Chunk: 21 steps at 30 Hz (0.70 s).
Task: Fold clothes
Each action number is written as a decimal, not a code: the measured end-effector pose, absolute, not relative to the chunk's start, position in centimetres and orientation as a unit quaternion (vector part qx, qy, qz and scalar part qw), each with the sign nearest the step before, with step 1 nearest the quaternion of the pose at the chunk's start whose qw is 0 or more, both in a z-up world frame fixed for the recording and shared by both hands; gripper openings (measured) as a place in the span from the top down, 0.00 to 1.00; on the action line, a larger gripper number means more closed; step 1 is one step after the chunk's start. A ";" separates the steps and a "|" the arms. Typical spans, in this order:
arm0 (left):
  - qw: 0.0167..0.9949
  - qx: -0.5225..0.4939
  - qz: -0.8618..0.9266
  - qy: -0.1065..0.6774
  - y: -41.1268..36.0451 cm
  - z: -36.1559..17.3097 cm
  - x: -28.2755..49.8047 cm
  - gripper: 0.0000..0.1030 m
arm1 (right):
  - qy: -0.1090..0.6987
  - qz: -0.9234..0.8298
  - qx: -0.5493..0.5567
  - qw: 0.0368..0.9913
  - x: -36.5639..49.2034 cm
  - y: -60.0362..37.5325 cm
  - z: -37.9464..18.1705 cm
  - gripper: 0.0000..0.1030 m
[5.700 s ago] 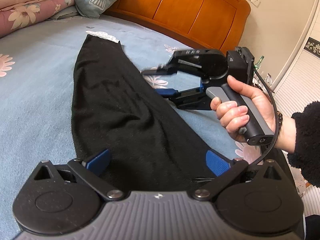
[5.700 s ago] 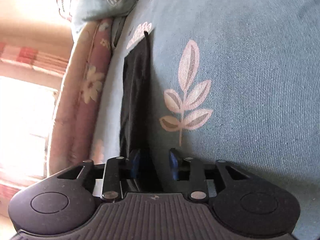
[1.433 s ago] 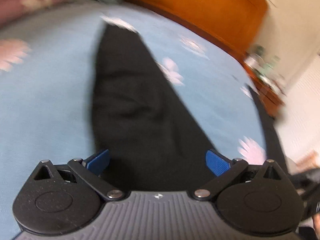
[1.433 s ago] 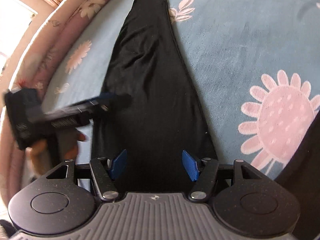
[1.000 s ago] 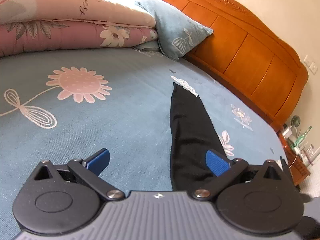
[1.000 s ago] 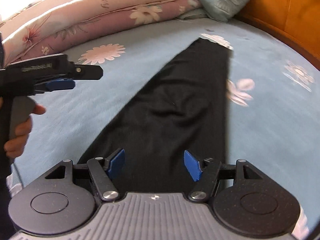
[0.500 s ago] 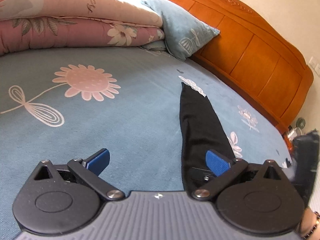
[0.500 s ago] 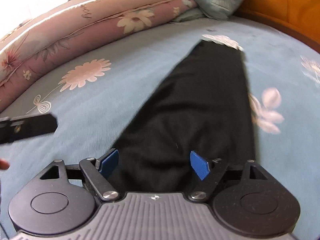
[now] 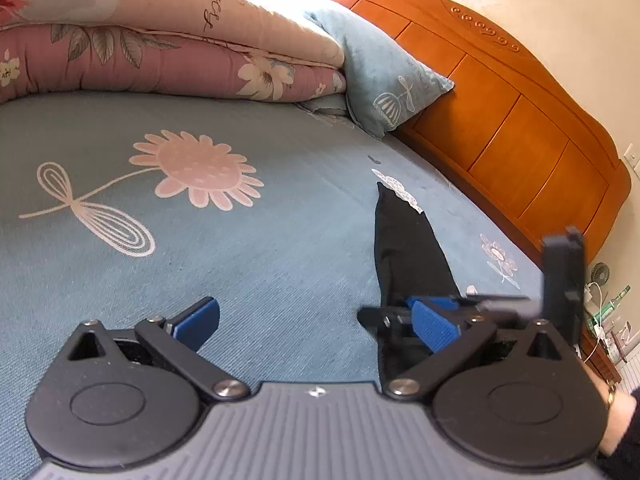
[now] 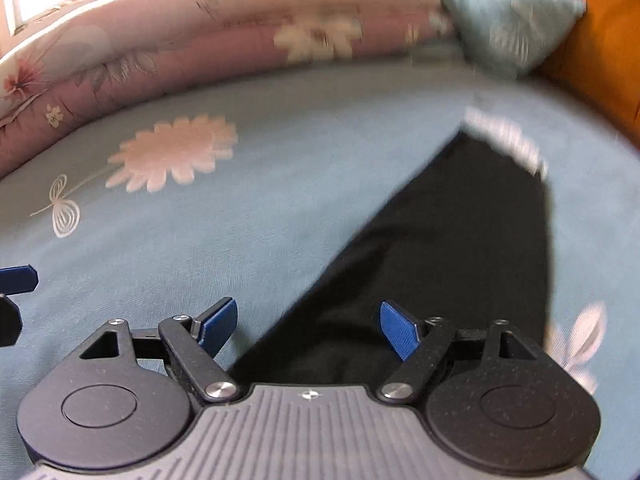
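A long black garment [image 9: 404, 248] lies flat on the blue flowered bed sheet [image 9: 240, 248], with white lace trim [image 9: 396, 190] at its far end. In the right wrist view the black garment [image 10: 440, 240] spreads under and ahead of my right gripper [image 10: 308, 326], which is open; its right finger is over the cloth and its left finger over the bare sheet. My left gripper [image 9: 316, 320] is open above the sheet, just left of the garment's edge. My right gripper [image 9: 388, 308] reaches in from the right over the cloth. The left gripper's fingertip [image 10: 16, 280] shows at the far left.
Folded pink quilts [image 9: 160, 40] and a pale blue pillow [image 9: 380, 80] lie at the head of the bed against an orange wooden headboard [image 9: 500, 120]. Bottles and cables [image 9: 612, 304] stand beyond the bed's right side.
The right gripper has swung left across the garment, come into the left wrist view, and its jaws stand wider. The left gripper has shifted only slightly.
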<state>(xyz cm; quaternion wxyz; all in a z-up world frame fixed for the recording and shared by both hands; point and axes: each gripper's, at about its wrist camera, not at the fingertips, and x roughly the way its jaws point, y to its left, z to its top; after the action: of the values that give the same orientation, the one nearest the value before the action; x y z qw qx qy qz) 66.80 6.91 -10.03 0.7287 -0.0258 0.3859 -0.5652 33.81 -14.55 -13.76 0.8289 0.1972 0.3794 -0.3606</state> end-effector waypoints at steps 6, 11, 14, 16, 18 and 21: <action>0.727 -0.028 -0.564 0.391 6.9 -10.3 66.9 0.01 | 0.422 -0.322 0.191 0.826 32.9 -11.0 -13.3 0.11; 0.727 -0.037 -0.567 0.384 7.2 -10.0 66.9 0.01 | 0.391 -0.330 0.159 0.844 34.0 -12.3 -11.7 0.11; 0.729 -0.037 -0.568 0.381 7.3 -10.0 67.0 0.01 | 0.386 -0.328 0.151 0.849 35.6 -14.0 -12.4 0.11; 0.729 -0.037 -0.568 0.379 7.3 -10.0 67.0 0.01 | 0.397 -0.314 0.150 0.849 36.3 -14.4 -13.2 0.11; 0.729 -0.037 -0.568 0.379 7.3 -10.0 67.1 0.01 | 0.413 -0.299 0.166 0.844 36.2 -14.2 -13.8 0.09; 0.726 -0.040 -0.568 0.385 7.2 -10.2 67.2 0.01 | 0.426 -0.290 0.180 0.838 35.2 -13.9 -13.2 0.09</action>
<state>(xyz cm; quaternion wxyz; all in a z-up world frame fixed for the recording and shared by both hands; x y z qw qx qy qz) 67.20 7.25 -10.21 0.7263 -0.0402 0.3855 -0.5677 35.19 -13.94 -13.15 0.8378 0.1804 0.4261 -0.2899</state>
